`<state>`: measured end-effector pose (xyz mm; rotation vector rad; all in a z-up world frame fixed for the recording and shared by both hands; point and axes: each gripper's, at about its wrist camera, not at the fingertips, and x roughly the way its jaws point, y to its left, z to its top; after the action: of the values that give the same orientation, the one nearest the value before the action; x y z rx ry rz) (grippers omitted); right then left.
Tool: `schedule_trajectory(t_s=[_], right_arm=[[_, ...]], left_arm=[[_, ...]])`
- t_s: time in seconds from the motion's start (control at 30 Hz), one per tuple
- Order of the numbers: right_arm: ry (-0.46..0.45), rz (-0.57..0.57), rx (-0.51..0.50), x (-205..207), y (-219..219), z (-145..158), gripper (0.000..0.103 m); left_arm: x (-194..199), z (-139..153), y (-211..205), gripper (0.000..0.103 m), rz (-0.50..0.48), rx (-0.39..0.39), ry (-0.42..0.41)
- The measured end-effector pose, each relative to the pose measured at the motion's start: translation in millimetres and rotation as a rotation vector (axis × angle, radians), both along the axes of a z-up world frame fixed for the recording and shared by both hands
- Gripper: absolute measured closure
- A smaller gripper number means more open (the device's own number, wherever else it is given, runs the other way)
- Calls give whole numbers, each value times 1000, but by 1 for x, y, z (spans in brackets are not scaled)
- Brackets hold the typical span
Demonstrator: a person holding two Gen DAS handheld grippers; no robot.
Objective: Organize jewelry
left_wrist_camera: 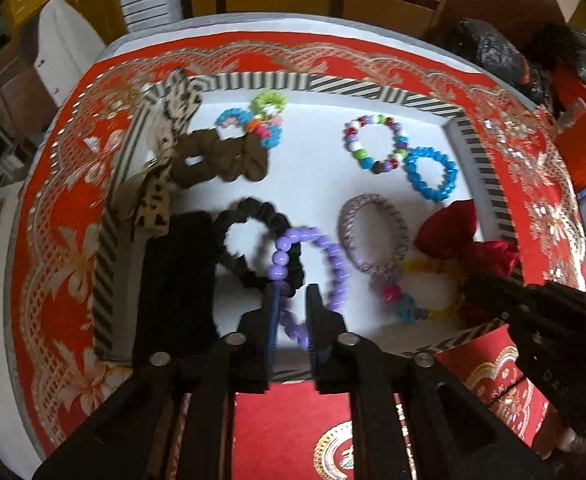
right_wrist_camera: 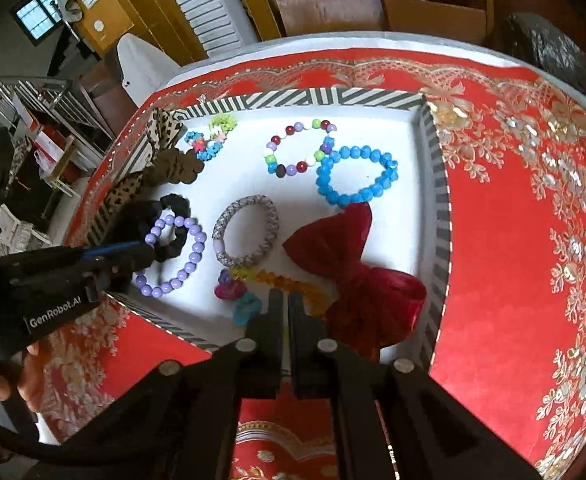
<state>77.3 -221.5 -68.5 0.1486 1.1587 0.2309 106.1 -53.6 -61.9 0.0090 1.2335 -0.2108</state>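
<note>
Two grippers worked over striped tray (right_wrist_camera: 439, 184). Left gripper (left_wrist_camera: 291, 294) had jaws part open astride purple bead bracelet (left_wrist_camera: 335, 254), which lay across black scrunchie (left_wrist_camera: 253, 210) at tray's near left. Right gripper (right_wrist_camera: 285, 300) had jaws nearly closed, tips at yellow bead bracelet (right_wrist_camera: 289, 282) beside red bow (right_wrist_camera: 357, 268); grip on it unclear.

The striped-rimmed tray (right_wrist_camera: 439, 184) holds the jewelry on its white floor. A purple bead bracelet (right_wrist_camera: 189, 258) lies flat, overlapping a black scrunchie (right_wrist_camera: 175, 220) — beside it a silver braided bangle (right_wrist_camera: 247, 230). Toward the far rim a multicolored bead bracelet (right_wrist_camera: 299, 148) touches a blue bead bracelet (right_wrist_camera: 357, 176). A red bow (right_wrist_camera: 357, 264) lies at the right wall, a yellow bead strand (right_wrist_camera: 293, 284) against it.
</note>
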Motion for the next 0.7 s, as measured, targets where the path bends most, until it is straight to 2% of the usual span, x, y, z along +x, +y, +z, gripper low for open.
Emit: schedule_trajectory(t_s=[0.07,0.23,0.33,0.47,0.7], right_arm=[[-14,-7,-3,-5,-1,4,78],[-84,-30,19,-24,-4,27,75],[-135,-41,-3,-37,-2,42,68],[-198,-77,-20,-50,-1,60,51],[-219,-104,-33,-58,0,71,48]], left_arm=[[-4,1,1,94,10,-4,6],[-19,12,3,93,25,9,-18],[-26,22,5,93,37,0,-40],[-37,41,5,93,47,2,-101],[-50,63,3,93,46,11,-176]])
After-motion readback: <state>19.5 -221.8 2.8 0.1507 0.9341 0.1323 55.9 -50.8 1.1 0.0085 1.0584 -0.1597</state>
